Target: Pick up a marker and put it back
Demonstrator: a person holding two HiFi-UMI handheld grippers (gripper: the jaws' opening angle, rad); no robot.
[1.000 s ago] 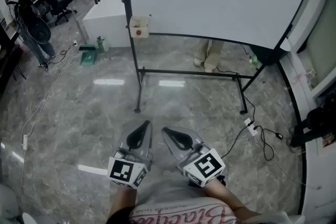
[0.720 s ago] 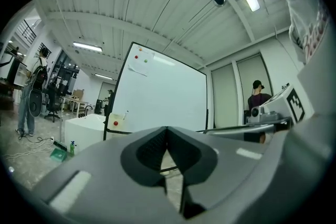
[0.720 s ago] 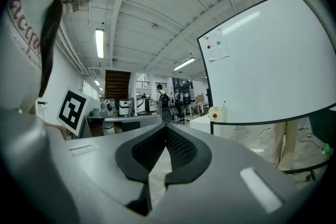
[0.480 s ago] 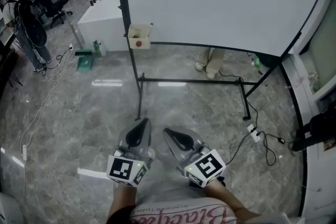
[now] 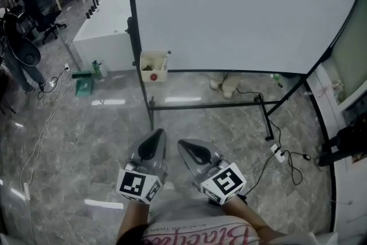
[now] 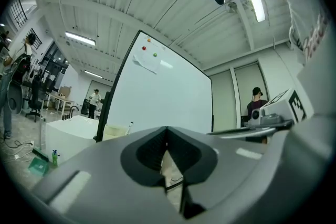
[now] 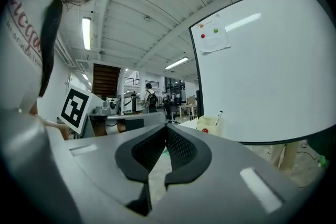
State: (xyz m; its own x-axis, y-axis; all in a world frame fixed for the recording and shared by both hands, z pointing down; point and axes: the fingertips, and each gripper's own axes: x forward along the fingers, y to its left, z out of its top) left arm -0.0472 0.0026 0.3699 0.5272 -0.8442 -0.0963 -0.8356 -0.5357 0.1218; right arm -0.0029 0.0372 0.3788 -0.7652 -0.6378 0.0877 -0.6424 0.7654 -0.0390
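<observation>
Gleaming grey marble floor (image 5: 86, 140) — whiteboard (image 5: 241, 8) ahead (cables (image 5: 289, 156) trailing).

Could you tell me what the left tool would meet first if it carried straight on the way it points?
Most likely the whiteboard, which sits straight ahead of the left tool; the small box hangs off to one side. Depth is unclear.

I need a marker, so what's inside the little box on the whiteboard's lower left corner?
One marker pokes up from the box at its right side. The box walls hide the marker's lower part, and anything else inside is too small to make out.
</observation>
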